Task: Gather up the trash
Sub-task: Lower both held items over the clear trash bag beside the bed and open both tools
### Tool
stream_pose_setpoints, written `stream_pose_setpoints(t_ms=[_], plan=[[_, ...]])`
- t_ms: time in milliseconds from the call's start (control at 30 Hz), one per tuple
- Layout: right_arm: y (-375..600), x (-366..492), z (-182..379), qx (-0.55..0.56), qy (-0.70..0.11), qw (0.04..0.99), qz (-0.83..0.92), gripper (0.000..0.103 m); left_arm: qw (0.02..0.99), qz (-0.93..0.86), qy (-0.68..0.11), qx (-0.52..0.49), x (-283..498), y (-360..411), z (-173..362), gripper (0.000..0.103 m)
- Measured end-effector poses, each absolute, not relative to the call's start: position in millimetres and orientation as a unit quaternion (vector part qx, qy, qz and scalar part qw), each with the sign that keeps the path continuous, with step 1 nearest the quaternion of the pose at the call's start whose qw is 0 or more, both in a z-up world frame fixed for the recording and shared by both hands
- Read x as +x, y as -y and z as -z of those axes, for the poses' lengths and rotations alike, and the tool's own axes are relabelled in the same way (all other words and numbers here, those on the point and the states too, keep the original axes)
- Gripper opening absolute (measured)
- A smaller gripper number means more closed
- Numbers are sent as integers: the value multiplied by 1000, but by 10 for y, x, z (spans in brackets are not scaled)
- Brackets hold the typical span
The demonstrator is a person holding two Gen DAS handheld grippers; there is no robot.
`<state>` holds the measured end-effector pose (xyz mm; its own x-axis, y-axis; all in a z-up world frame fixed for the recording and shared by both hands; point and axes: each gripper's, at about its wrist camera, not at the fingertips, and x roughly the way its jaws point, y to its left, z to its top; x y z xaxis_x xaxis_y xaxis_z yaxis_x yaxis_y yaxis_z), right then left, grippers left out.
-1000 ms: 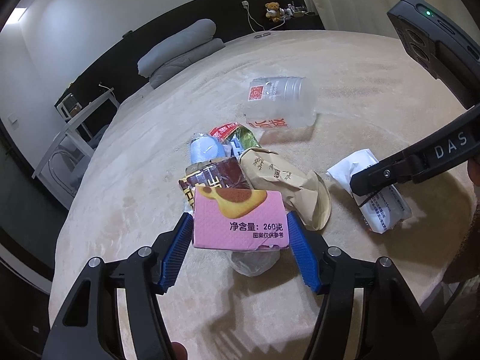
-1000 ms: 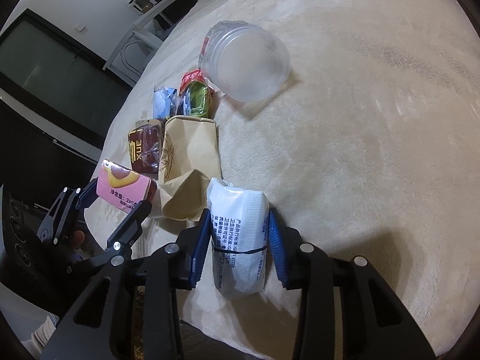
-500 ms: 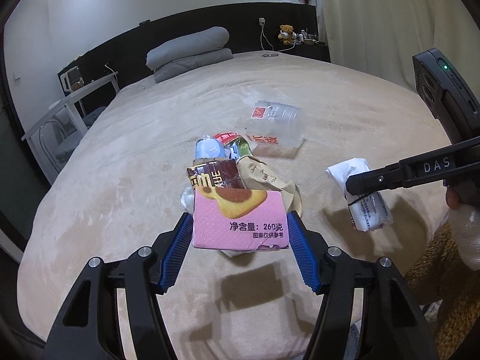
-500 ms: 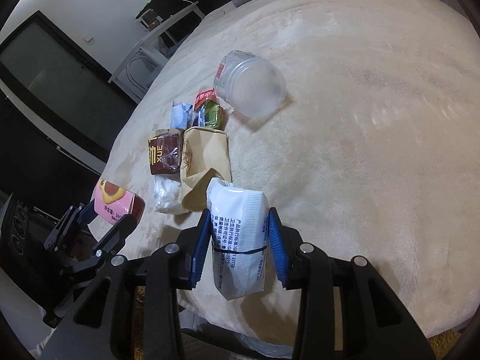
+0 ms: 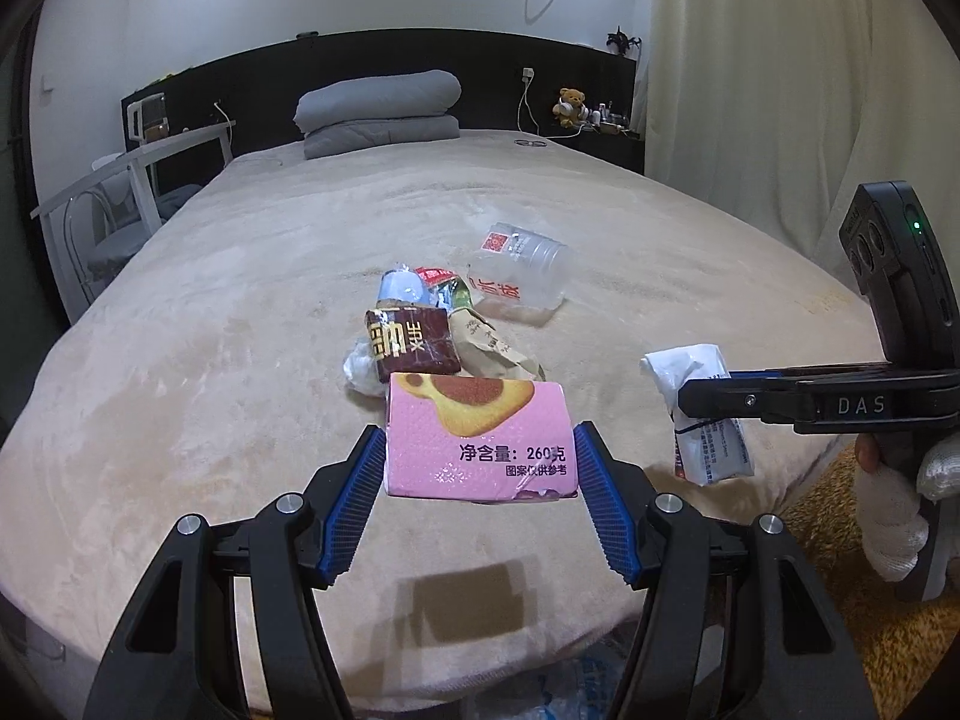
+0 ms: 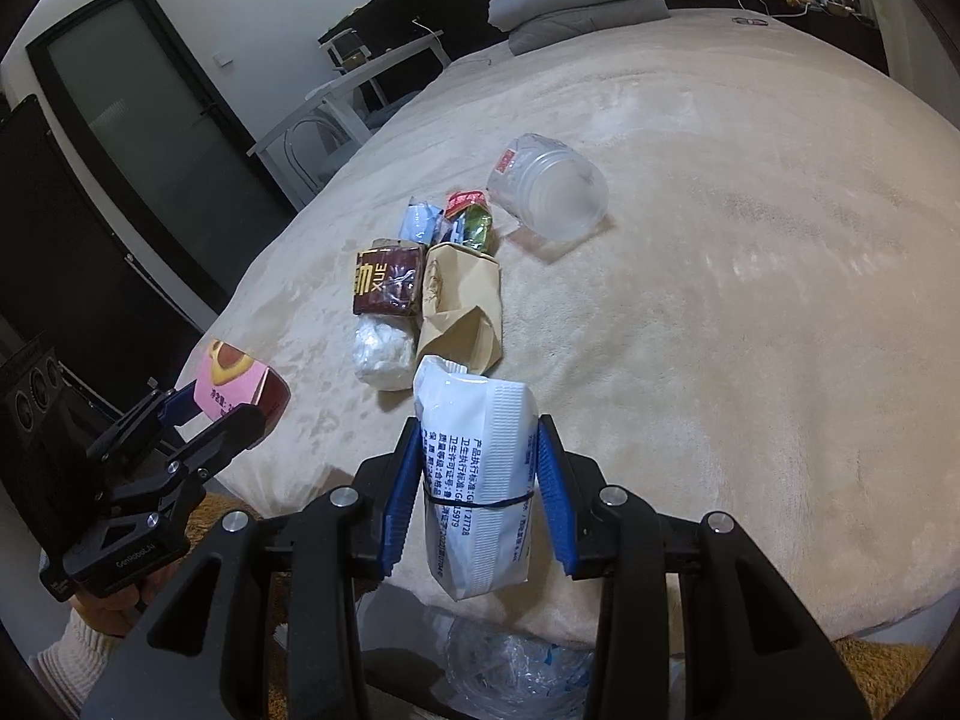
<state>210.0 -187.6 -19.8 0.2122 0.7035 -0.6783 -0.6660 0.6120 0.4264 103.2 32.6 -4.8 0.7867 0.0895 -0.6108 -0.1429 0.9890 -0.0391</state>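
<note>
Left claw (image 5: 477, 468) clamped on pink box (image 5: 477, 441), right claw (image 6: 477, 480) clamped on white packet (image 6: 477, 480), both held over near edge of bed (image 6: 750, 300), above clear bag (image 6: 510, 669) on floor. Risk: soft packet slipping from a loose pinch, or box released early and missing bag. Packet long axis along fingers, top pointing away; box long axis across fingers. More trash left on bed: bottle (image 6: 549, 192), paper bag (image 6: 459, 300), brown packet (image 6: 387, 279)
</note>
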Motion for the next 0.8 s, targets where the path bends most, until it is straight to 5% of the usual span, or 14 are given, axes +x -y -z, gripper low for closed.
stream_pose_setpoints(t_ms=[800], plan=[[2188, 1270, 510, -11, -471, 756, -454, 38, 909, -23, -379, -174, 368, 46, 596, 63]])
